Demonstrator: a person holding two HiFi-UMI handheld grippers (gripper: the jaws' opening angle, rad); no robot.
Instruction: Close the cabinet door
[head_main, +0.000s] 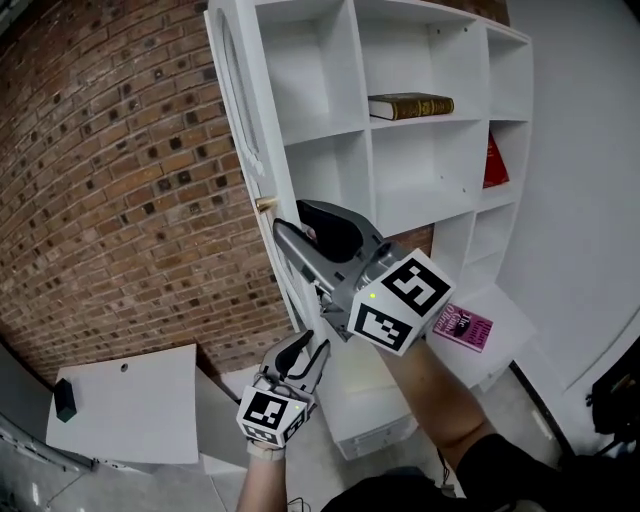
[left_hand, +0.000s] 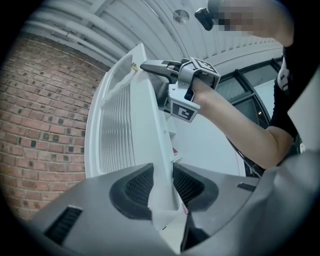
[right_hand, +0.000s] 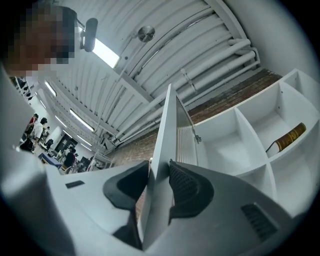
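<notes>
White open cabinet (head_main: 363, 110), compartments in a grid. A brown book (head_main: 410, 105) lies flat on an upper middle shelf, spine outward and alone in its compartment; a red book (head_main: 495, 162) stands on edge in the narrow compartment to the right, one level lower, partly hidden by the divider. The low ledge (head_main: 505, 300) at the cabinet's foot carries a pink book (head_main: 462, 326) lying flat, cover up. Well apart at lower left sits a white square tabletop (head_main: 140, 420), bare but for one small dark object (head_main: 64, 400) at its left edge.
</notes>
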